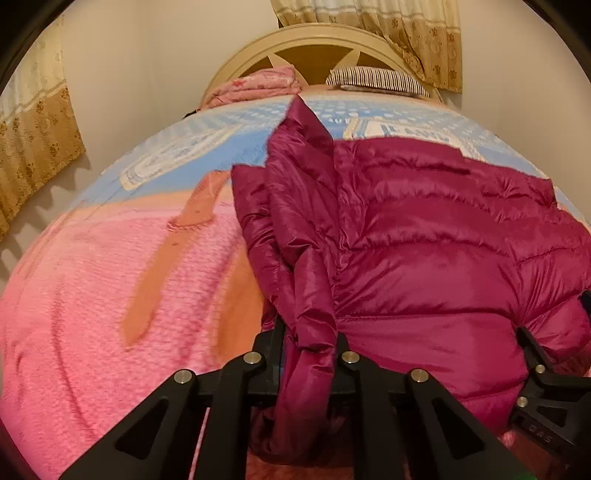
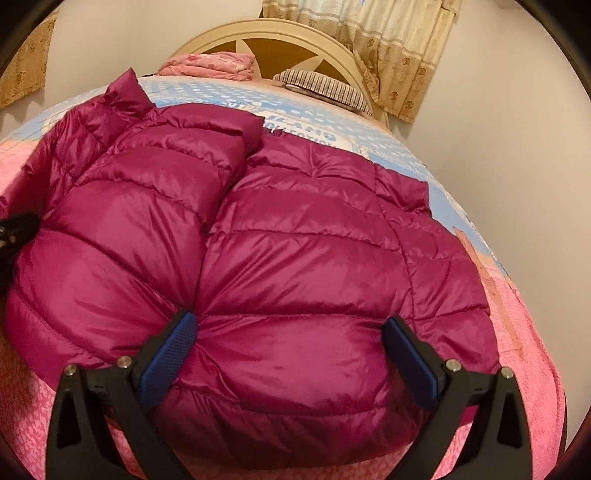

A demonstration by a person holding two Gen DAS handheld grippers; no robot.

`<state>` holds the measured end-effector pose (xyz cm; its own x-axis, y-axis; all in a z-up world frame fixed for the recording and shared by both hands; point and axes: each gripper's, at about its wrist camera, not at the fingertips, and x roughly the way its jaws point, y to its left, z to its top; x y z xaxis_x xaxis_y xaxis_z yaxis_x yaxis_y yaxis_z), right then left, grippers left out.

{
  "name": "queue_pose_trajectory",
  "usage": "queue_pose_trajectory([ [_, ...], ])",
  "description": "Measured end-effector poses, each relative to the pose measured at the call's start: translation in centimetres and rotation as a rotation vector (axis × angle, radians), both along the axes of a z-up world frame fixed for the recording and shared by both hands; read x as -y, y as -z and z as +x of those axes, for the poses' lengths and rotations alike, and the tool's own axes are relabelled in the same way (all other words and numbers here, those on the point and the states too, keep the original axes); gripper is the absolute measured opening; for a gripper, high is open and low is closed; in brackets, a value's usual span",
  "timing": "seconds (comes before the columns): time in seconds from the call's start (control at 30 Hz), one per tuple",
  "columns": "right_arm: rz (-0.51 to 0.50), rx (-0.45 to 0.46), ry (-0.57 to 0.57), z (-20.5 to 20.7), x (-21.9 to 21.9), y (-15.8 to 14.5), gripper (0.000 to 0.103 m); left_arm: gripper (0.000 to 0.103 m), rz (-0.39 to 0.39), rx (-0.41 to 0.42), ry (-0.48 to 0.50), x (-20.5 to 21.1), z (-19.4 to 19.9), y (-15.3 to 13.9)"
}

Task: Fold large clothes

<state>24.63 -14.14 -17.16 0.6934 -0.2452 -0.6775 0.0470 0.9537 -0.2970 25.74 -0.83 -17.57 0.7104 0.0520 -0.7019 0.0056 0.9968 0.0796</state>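
This is a bedroom in a home. A bed fills most of both views, spread with a pink and blue blanket (image 1: 110, 258). At top centre stands a cream arched headboard (image 1: 314, 40), with a striped pillow (image 1: 376, 79) and a folded pink quilt (image 1: 258, 83) against it. Beige patterned curtains (image 1: 406, 33) hang at upper right and far left, on plain pale walls (image 1: 147, 66).

Jacket (image 2: 295, 258): glossy, smooth quilted cloth, puffed between stitched seams. Blanket (image 1: 92, 295) under the jacket: matt, fuzzy cloth with a ribbed nap. Headboard (image 1: 314, 44) beyond the jacket: smooth painted wood with a soft sheen. Pillow (image 1: 376, 79) before the headboard: matt striped cloth. Curtain (image 1: 406, 33) above the headboard: thin patterned cloth. Right gripper (image 2: 291, 354): matt black plastic, bright metal pins; pads (image 2: 173, 354) of textured blue rubber.
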Motion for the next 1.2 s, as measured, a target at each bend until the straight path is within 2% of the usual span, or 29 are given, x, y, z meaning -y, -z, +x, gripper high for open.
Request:
queue_pose_trajectory([
  [0.07, 0.003, -0.001, 0.007, -0.3, -0.2, -0.1, 0.102, 0.01, -0.006, 0.026, -0.002, -0.7, -0.6, -1.0],
  [0.23, -0.006, 0.005, -0.03, -1.3, -2.6, -0.2, 0.1, 0.009, 0.052, 0.081, -0.017, -3.1, -2.9, -2.9],
  [0.37, -0.007, 0.011, -0.125, -2.3, -6.2, -0.3, 0.1, 0.009, 0.063, 0.073, -0.069, -7.4, -4.3, -3.9],
  [0.47, 0.062, 0.0, -0.229, -2.9, -7.7, -1.2, 0.1, 0.009, 0.088, 0.069, -0.119, -10.5, -4.8, -4.4],
  [0.63, 0.089, 0.061, -0.27, -5.1, -5.7, -4.4, 0.101, 0.009, 0.105, 0.119, -0.187, -12.8, -5.4, -6.7],
  [0.7, 0.082, 0.096, -0.229, -5.5, -2.7, -5.6, 0.101, 0.009, 0.107, 0.15, -0.172, -12.1, -5.6, -8.1],
  [0.77, 0.068, 0.105, -0.163, -4.9, 0.6, -5.9, 0.102, 0.009, 0.144, 0.209, -0.137, -10.2, -6.3, -9.9],
  [0.97, 0.0, 0.05, 0.059, -2.8, 10.8, -4.5, 0.102, 0.009, 0.208, 0.315, 0.012, -2.3, -6.5, -14.0],
  [1.1, 0.002, 0.016, 0.161, -2.6, 16.9, -3.7, 0.102, 0.009, 0.213, 0.332, 0.127, 3.2, -6.8, -14.8],
  [1.2, 0.015, 0.012, 0.213, -3.4, 19.5, -3.6, 0.102, 0.009, 0.253, 0.334, 0.215, 7.8, -7.3, -13.7],
])
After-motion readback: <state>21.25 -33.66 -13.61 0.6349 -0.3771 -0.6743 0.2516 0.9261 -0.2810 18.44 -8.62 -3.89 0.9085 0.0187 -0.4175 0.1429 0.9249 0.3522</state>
